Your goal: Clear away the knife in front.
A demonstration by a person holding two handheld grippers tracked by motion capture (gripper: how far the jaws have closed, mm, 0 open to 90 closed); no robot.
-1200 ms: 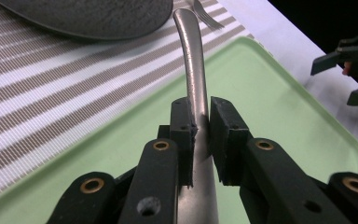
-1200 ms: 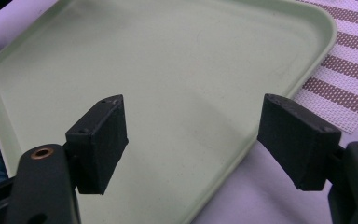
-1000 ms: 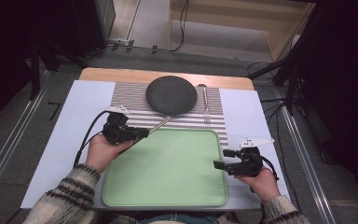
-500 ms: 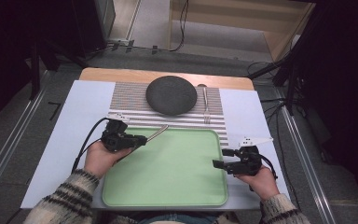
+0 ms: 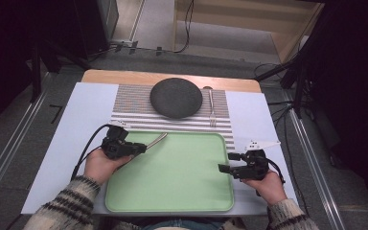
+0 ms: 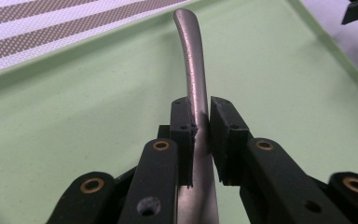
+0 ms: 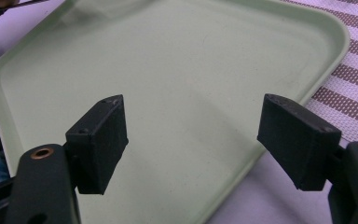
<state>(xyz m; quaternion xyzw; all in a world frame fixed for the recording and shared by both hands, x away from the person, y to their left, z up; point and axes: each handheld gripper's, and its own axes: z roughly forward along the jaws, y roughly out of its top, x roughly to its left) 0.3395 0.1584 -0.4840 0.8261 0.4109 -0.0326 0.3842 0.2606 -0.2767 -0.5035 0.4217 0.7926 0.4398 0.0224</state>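
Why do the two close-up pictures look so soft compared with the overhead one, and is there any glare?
In the left gripper view, the metal utensil handle carries a bright sheen and the left hand-held gripper is slightly soft near the lens. In the right gripper view, the right hand-held gripper has blurred pads. In the high view, light falls evenly on the green tray; surroundings stay dark.

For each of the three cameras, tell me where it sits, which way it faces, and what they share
High view: above the person's side, facing forward and down on the green tray, both hands and sleeves showing.
Left gripper view: rides the left gripper, looking along jaws shut on a metal utensil handle.
Right gripper view: rides the right gripper, jaws wide apart over the tray.
Shared: all three show the tray.
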